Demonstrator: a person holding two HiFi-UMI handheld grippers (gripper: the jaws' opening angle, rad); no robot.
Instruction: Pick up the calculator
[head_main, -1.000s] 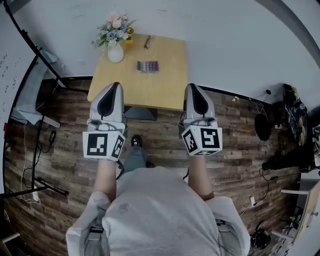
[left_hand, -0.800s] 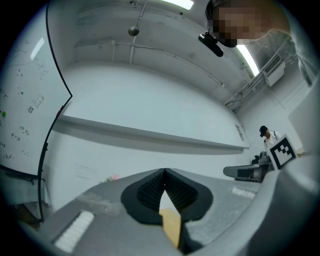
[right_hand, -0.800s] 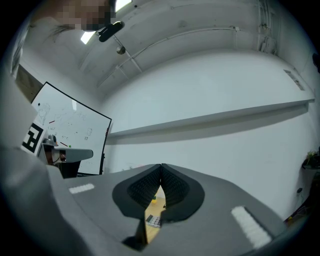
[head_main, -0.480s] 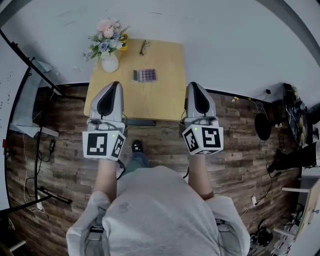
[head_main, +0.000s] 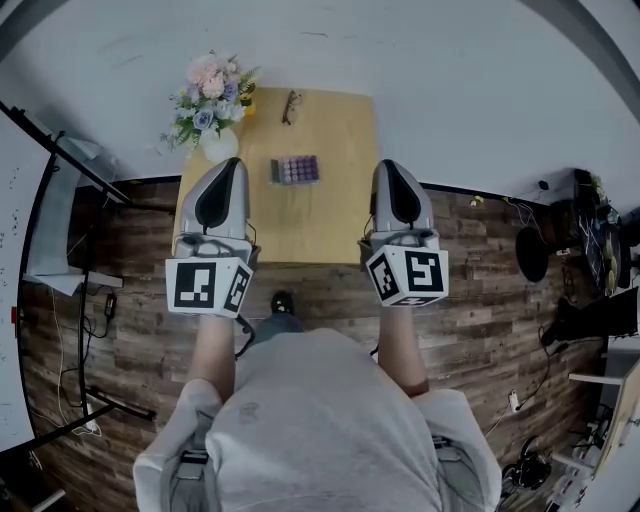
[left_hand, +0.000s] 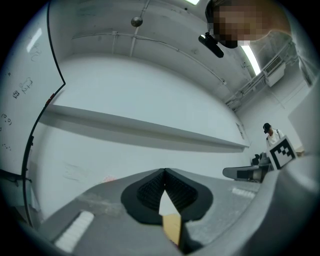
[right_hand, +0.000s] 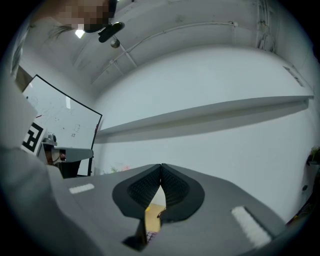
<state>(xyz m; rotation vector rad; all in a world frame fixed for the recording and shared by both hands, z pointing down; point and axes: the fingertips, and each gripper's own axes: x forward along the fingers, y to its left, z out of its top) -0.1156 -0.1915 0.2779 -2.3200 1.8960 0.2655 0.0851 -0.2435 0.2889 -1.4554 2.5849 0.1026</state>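
Observation:
The calculator (head_main: 295, 169), dark with rows of purple keys, lies flat near the middle of the small wooden table (head_main: 335, 130) in the head view. My left gripper (head_main: 226, 170) hovers over the table's near left part, just left of the calculator, shut and holding nothing. My right gripper (head_main: 392, 172) is level with it at the table's right edge, also shut and holding nothing. In the left gripper view the gripper (left_hand: 164, 171) faces the white wall with its tips meeting. The right gripper (right_hand: 161, 166) looks the same in its own view, a sliver of table showing beneath.
A white vase of flowers (head_main: 212, 110) stands at the table's far left corner. Folded glasses (head_main: 290, 105) lie near the far edge. The table stands against a white wall. A whiteboard stand (head_main: 60, 250) is at the left, cables and gear (head_main: 560, 290) on the wooden floor at the right.
The person has stepped toward the table. Both shut grippers, earlier over the floor in front of it, now reach over its near part on either side of the calculator.

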